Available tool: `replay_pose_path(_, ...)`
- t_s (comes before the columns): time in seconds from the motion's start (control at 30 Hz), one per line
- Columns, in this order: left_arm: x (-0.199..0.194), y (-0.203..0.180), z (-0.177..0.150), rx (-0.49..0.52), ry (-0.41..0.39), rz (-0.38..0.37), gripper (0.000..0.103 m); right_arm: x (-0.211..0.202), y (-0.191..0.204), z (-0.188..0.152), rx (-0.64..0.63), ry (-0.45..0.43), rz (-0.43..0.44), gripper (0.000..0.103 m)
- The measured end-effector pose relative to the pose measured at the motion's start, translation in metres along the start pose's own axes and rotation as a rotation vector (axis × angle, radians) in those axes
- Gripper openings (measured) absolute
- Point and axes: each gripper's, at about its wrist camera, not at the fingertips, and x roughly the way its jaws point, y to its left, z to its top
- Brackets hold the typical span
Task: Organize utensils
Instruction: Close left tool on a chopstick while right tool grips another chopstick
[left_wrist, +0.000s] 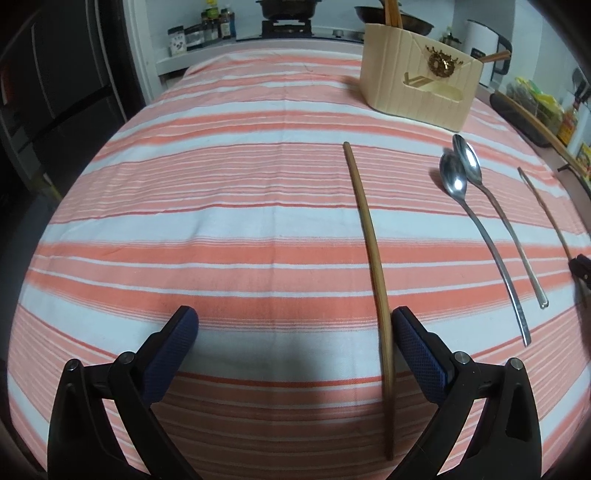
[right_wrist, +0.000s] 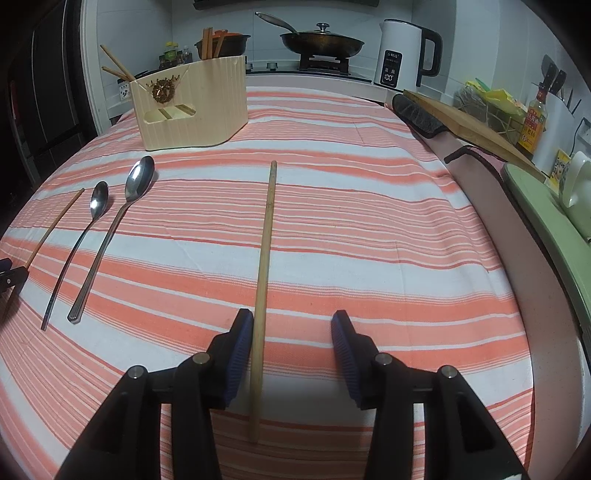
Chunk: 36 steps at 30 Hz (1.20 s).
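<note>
A brown wooden chopstick (left_wrist: 369, 236) lies on the striped cloth, its near end between the fingers of my open left gripper (left_wrist: 295, 325), close to the right finger. Two steel spoons (left_wrist: 476, 206) lie to its right. A second chopstick (right_wrist: 264, 266) lies with its near end between the fingers of my open right gripper (right_wrist: 291, 328), next to the left finger. The spoons (right_wrist: 107, 221) and the first chopstick (right_wrist: 55, 225) lie at its left. A beige utensil holder (left_wrist: 417, 85), also in the right wrist view (right_wrist: 192, 103), stands at the back with chopsticks in it.
The table carries an orange and white striped cloth (left_wrist: 221, 221). Behind it are a stove with pans (right_wrist: 321, 44), a white kettle (right_wrist: 402, 55) and spice jars (left_wrist: 207, 29). A cutting board (right_wrist: 476, 125), a bottle and a green appliance sit along the right side.
</note>
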Motion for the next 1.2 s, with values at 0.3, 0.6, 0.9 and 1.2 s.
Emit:
replay_pose_path(0.3, -0.001, 0.0, -0.002, -0.012, -0.015, 0.015, 0.103, 0.0, 0.0, 0.0, -0.002, 0.0, -0.001, 0.045)
replay_pose_path(0.6, -0.007, 0.006, -0.005, 0.023, 0.01, -0.045, 0.103, -0.004, -0.011, -0.001, 0.033, 0.005, 0.099, 0.059)
replay_pose_path(0.9, -0.028, -0.017, -0.033, 0.134, 0.011, -0.058, 0.102, -0.038, -0.02, -0.043, -0.003, 0.021, 0.12, 0.06)
replay_pose_path(1.2, -0.041, -0.033, -0.041, 0.134, -0.006, -0.078, 0.063, -0.039, -0.002, -0.044, -0.034, 0.007, 0.088, 0.053)
